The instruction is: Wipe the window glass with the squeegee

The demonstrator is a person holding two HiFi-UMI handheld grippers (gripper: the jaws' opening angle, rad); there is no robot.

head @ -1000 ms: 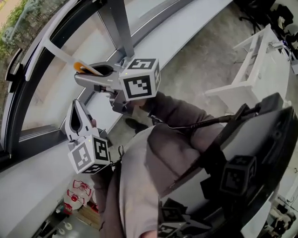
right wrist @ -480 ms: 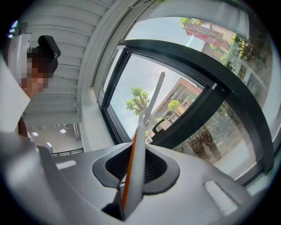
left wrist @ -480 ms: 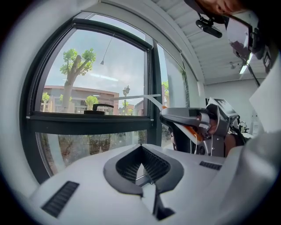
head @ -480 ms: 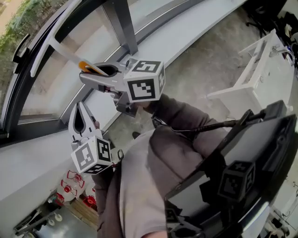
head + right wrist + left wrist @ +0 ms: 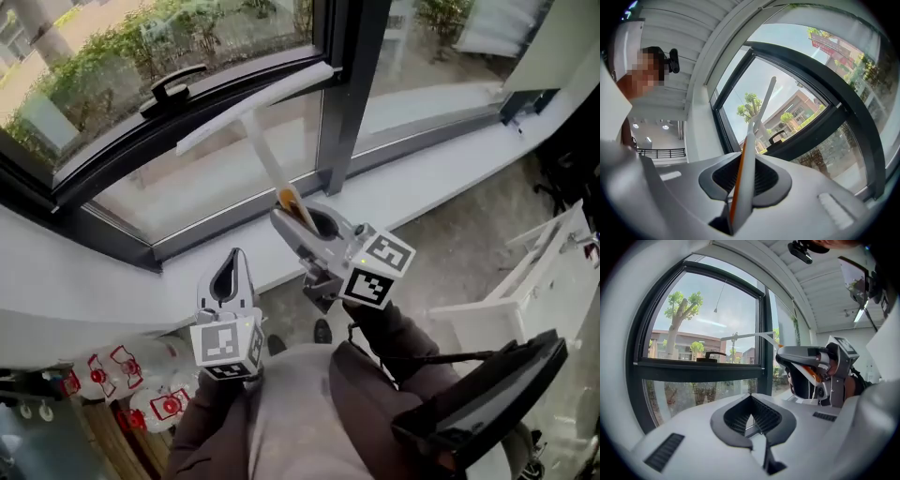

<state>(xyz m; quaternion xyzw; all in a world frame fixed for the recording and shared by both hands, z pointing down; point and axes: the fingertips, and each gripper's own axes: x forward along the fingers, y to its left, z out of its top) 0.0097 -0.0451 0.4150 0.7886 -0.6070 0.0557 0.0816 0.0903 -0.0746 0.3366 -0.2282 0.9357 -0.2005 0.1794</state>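
Clamping the squeegee [image 5: 743,187]: my right gripper [image 5: 747,157] has its jaws closed on the pale handle, orange strip along one edge, and the shaft runs up between the ribbed pads to the blade [image 5: 764,101]. My left gripper [image 5: 750,399] has its jaws pressed together at the tips, with nothing between them.

Only the head view shows both tools at once. The left gripper [image 5: 232,258] sits low over the sill [image 5: 422,183]. The right gripper [image 5: 298,214] is raised beside it, and the squeegee [image 5: 265,159] slants up to the window glass [image 5: 206,178]. Its blade [image 5: 253,108] lies across the dark rail under the window handle [image 5: 173,82]. No view settles whether the blade touches the glass.

The left gripper view alone gives the right gripper [image 5: 813,373] side-on.

Red-and-white jugs [image 5: 141,384] stand on the floor lower left; their contents are unreadable. A white rack [image 5: 525,281] is cut off at the right.
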